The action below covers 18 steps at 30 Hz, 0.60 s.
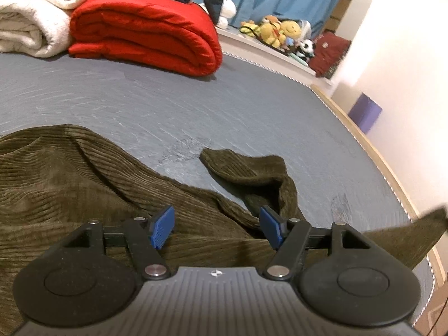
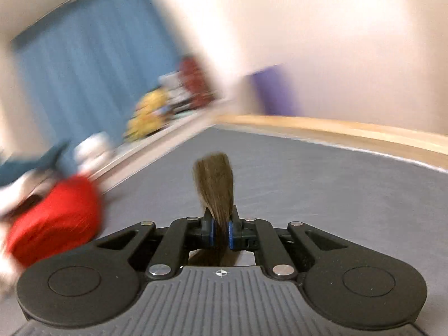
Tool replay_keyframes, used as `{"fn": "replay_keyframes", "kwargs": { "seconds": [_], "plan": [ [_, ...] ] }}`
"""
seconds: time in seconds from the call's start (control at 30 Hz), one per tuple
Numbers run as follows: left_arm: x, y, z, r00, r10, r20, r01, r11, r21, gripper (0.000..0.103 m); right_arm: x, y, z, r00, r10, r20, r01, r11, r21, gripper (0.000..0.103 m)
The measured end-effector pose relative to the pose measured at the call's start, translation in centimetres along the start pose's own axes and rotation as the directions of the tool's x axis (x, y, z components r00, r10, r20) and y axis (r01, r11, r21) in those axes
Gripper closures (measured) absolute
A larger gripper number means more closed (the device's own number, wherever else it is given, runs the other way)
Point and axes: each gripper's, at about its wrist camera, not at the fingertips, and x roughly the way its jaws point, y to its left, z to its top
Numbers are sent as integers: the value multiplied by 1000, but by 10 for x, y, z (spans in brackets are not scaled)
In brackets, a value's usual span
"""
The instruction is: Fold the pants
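Pants between right-view jaws only

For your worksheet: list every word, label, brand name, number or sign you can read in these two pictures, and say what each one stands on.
No readable text in either view.
Left tongs: a small round crosshair mark on the grey body, a symbol, no letters.
Right tongs: the same mark.
Patterned item atop the red blanket: too small to read.
Right wrist view background: blurred by motion.
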Motion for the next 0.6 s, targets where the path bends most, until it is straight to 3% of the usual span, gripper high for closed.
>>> {"fn": "replay_keyframes", "kwargs": {
  "seconds": [0.07, 0.13, 0.2, 0.27, 0.33, 0.37, 0.4, 0.43, 0.47, 0.5, 0.53, 0.6],
  "plan": [
    [3, -4, -3, 1000, -2, -10, 2, 1000, 16, 31, 14, -36, -11, 982, -145, -119, 153, 987, 58, 91],
    [4, -8, -5, 1000, -5, -18, 5, 1000, 22, 31, 30, -78, -29, 921, -260, -290, 310, 940, 140, 89],
    [5, -11, -6, 1000, -8, -19, 8, 1000, 26, 31, 33, -104, -37, 876, -301, -376, 396, 895, 206, 84],
    [5, -12, -6, 1000, -10, -17, 10, 1000, 29, 30, 24, -109, -28, 884, -328, -334, 413, 882, 228, 73],
    [6, -14, -6, 1000, -9, -16, 9, 1000, 30, 30, 5, -95, -10, 892, -414, -179, 445, 876, 189, 70],
    [7, -15, -7, 1000, -8, -17, 8, 999, 31, 30, -3, -88, -2, 897, -430, -100, 441, 880, 177, 61],
    [8, -16, -7, 1000, -6, -19, 7, 999, 32, 30, -9, -78, 8, 915, -402, -29, 401, 901, 165, 56],
    [10, -16, -7, 1000, -5, -22, 5, 999, 35, 30, -7, -72, 14, 944, -331, -17, 330, 934, 140, 48],
    [11, -16, -8, 1000, -2, -24, 3, 999, 38, 29, 2, -64, 16, 970, -240, -43, 243, 965, 103, 46],
    [13, -15, -9, 1000, 1, -27, 0, 999, 39, 29, 19, -53, 14, 988, -97, -122, 103, 994, 47, 46],
    [15, -16, -9, 1000, 5, -30, -4, 999, 38, 30, 36, -41, 6, 976, 20, -216, -18, 1000, 9, 47],
    [18, -14, -9, 999, 9, -36, -8, 999, 34, 30, 66, -18, -16, 937, 82, -340, -105, 993, -51, 47]
  ]
}}
